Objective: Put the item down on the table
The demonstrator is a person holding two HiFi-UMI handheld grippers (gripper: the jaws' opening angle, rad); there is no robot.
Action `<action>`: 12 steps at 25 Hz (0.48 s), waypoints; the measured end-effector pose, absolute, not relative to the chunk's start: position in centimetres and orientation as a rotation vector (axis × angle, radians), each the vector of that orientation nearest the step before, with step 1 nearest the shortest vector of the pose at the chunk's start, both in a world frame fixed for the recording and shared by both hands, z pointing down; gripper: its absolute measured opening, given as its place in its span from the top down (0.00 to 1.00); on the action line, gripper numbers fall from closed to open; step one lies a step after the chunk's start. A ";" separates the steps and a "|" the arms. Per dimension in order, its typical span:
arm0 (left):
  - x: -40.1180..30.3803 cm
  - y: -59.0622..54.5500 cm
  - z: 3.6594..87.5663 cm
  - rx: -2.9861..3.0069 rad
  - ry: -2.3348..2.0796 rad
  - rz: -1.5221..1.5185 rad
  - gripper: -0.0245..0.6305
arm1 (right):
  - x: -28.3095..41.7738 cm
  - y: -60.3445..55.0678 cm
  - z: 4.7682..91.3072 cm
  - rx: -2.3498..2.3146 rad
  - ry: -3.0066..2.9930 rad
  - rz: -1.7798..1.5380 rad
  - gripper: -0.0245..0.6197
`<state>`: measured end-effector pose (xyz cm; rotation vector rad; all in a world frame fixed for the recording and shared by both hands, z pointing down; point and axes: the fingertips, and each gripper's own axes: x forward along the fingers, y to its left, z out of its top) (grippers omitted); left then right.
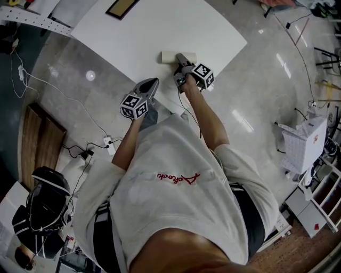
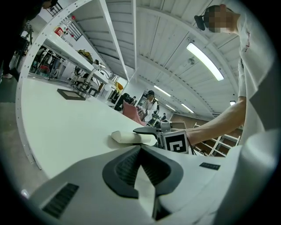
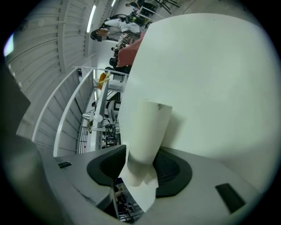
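A white paper roll (image 1: 170, 56) lies on its side on the white table (image 1: 160, 26), near the front right edge. My right gripper (image 1: 181, 59) is shut on one end of it. In the right gripper view the roll (image 3: 149, 127) runs out from between the dark pads of the right gripper (image 3: 142, 152), and both pads touch it. My left gripper (image 1: 151, 83) hovers at the table's front edge, short of the roll, shut and holding nothing. In the left gripper view the left gripper (image 2: 140, 148) points at the roll (image 2: 129, 138) and the right gripper (image 2: 151, 131) beyond.
A dark framed board (image 1: 121, 7) lies at the table's far edge. On the floor to the left are a wooden panel (image 1: 40, 141) and a power strip (image 1: 108, 143) with cables. A white cart (image 1: 306, 141) stands at the right. A person (image 2: 150, 103) is far behind the table.
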<state>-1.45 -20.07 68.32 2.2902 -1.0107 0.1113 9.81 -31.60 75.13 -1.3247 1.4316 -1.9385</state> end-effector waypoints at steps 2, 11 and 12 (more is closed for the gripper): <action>-1.6 -20.3 68.4 2.296 -1.004 0.113 0.94 | 9.4 -31.9 74.9 -1.315 1.460 -1.924 0.61; -0.8 -20.5 68.3 2.305 -0.980 0.115 0.94 | 8.2 -31.8 73.7 -1.242 1.689 -1.934 0.44; -0.7 -20.5 68.3 2.305 -0.976 0.116 0.94 | 7.9 -31.7 73.6 -1.249 1.770 -1.930 0.44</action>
